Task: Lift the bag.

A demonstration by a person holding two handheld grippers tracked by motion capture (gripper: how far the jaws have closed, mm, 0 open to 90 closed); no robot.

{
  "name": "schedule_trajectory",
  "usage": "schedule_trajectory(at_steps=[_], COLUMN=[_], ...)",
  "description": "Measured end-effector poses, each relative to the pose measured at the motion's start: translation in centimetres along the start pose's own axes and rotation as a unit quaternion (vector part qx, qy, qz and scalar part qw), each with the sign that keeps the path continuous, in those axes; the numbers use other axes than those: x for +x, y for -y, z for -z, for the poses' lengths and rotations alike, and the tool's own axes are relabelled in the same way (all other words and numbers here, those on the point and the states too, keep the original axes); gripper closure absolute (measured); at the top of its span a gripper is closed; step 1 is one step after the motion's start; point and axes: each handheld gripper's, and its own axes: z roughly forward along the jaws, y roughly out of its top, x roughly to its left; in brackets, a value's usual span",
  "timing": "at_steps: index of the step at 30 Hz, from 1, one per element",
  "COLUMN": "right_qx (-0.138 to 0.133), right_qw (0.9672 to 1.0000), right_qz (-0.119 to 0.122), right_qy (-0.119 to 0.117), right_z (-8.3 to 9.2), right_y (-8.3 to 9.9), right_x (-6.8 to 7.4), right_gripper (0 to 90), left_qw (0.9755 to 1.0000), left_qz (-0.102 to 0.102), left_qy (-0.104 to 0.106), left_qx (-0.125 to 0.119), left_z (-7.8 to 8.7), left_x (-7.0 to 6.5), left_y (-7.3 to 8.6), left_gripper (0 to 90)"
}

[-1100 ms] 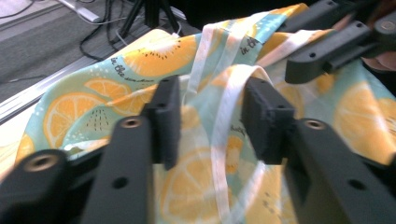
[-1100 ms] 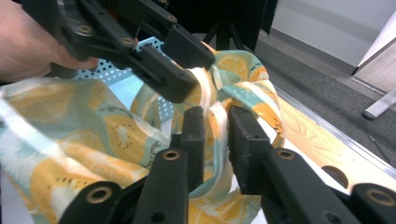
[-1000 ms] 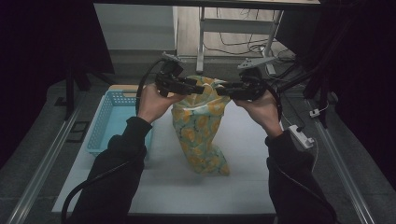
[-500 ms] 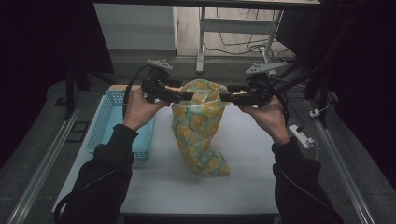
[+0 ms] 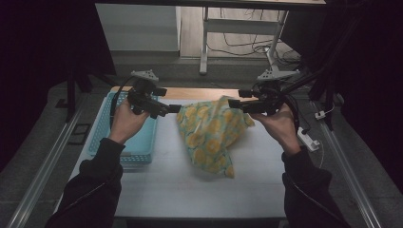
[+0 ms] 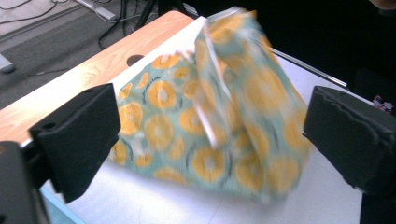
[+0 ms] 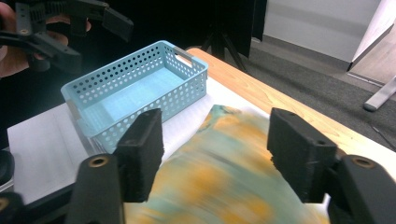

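A green cloth bag printed with orange slices slumps on the white table top between my two grippers. My left gripper hangs just left of its top. Its jaws have just been opening and stand wide apart, with the bag beyond them and untouched. My right gripper is at the bag's upper right corner. Its jaws have also just been opening, and the blurred bag lies below and ahead of my right gripper, free of the pads.
A light blue perforated basket stands empty at the table's left, under my left forearm; in the right gripper view the basket is beyond the bag. A wooden strip runs along the far edge. A small white device lies at the right edge.
Both grippers have opened and let go of the bag's top, then drawn apart sideways. The bag has sagged from upright to a slumped heap on the table.
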Motion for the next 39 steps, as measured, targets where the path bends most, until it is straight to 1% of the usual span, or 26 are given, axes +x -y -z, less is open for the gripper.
schedule_trajectory(at_steps=[2,4,11,17,21,25,27,31,33,36,38,39], right_qx=[0.0,0.001,-0.002,-0.002,-0.004,-0.004,-0.004,-0.012,-0.012,-0.01,0.003,0.003], right_qw=[1.0,1.0,1.0,0.9999,0.9999,1.0,1.0,0.9999,0.9999,0.9998,0.9999,0.9999], right_qz=[0.001,0.003,0.007,0.009,0.007,0.005,0.005,-0.006,-0.01,-0.016,-0.012,-0.01], right_qy=[-0.001,0.001,0.002,0.009,0.013,0.006,0.006,0.0,0.001,0.004,0.01,0.013], right_z=[0.0,0.0,0.0,-0.4,-0.6,-0.8,-0.9,-1.1,-1.2,-1.4,-1.7,-1.7], right_y=[0.3,0.6,1.9,3.4,4.4,5.4,5.9,7.3,8.0,8.8,9.2,9.3], right_x=[0.2,0.4,1.1,1.6,1.9,2.3,2.5,2.5,2.4,2.3,2.2,2.2], right_gripper=[32.1,29.7,18.0,8.8,3.9,3.7,3.7,3.7,3.7,3.7,3.3,3.3], left_qw=[1.0,0.9999,0.9995,0.9995,0.9993,0.9992,0.9992,0.9993,0.9992,0.9993,0.9993,0.9993], left_qz=[0.0,-0.003,-0.007,-0.009,-0.01,-0.009,-0.008,-0.006,-0.005,0.003,0.008,0.008], left_qy=[0.009,0.013,0.032,0.029,0.034,0.038,0.035,0.034,0.035,0.036,0.037,0.035], left_qx=[-0.002,-0.001,0.004,0.007,0.01,0.012,0.014,0.015,0.016,0.006,0.002,0.007], left_z=[0.1,0.2,-0.2,-1.0,-1.6,-2.2,-2.4,-3.0,-3.1,-3.3,-3.3,-3.4], left_x=[-0.1,-0.2,-0.7,-1.3,-1.7,-2.2,-2.4,-2.6,-2.7,-2.8,-2.8,-2.8], left_y=[0.6,1.2,3.4,5.3,6.3,7.2,7.7,8.9,9.4,10.2,10.7,10.8], left_gripper=[2.0,0.0,0.0,0.0,0.0,0.0,0.0,0.0,0.0,0.0,0.0,0.0])
